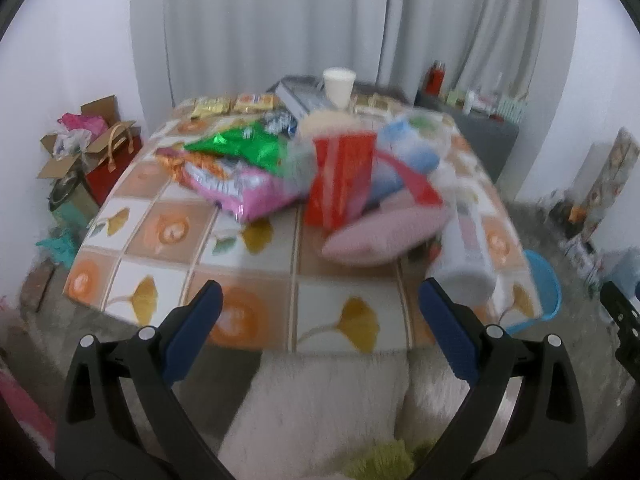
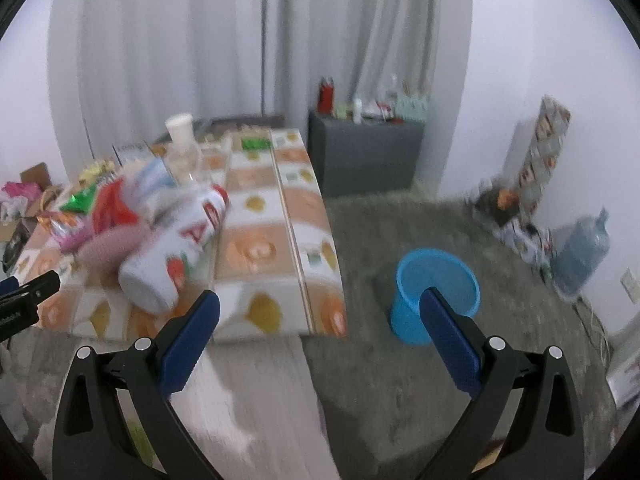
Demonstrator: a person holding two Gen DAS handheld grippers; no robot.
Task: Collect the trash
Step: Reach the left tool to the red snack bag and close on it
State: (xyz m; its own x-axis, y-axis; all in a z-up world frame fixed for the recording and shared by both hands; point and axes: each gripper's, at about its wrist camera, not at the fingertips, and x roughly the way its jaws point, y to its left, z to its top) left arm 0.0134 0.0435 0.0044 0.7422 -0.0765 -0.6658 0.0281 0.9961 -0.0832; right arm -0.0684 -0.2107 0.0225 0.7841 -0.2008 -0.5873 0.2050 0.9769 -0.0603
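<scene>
Approach step judged: left tool (image 1: 320, 316) and right tool (image 2: 320, 316) are held wide open, empty, short of the bench (image 1: 256, 312); white bottle (image 2: 172, 256) is to be gripped next, blue bin (image 2: 436, 292) right of the bench.

left wrist: faces table (image 1: 248, 312) | right wrist: table edge, bin (image 2: 412, 320)

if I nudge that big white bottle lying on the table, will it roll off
Probably yes: the white bottle lies on its side, round-bodied, near the table edge, so a sideways push could roll it. It looks like smooth plastic, likely slippery between pads. Full or empty, I can't tell.
</scene>
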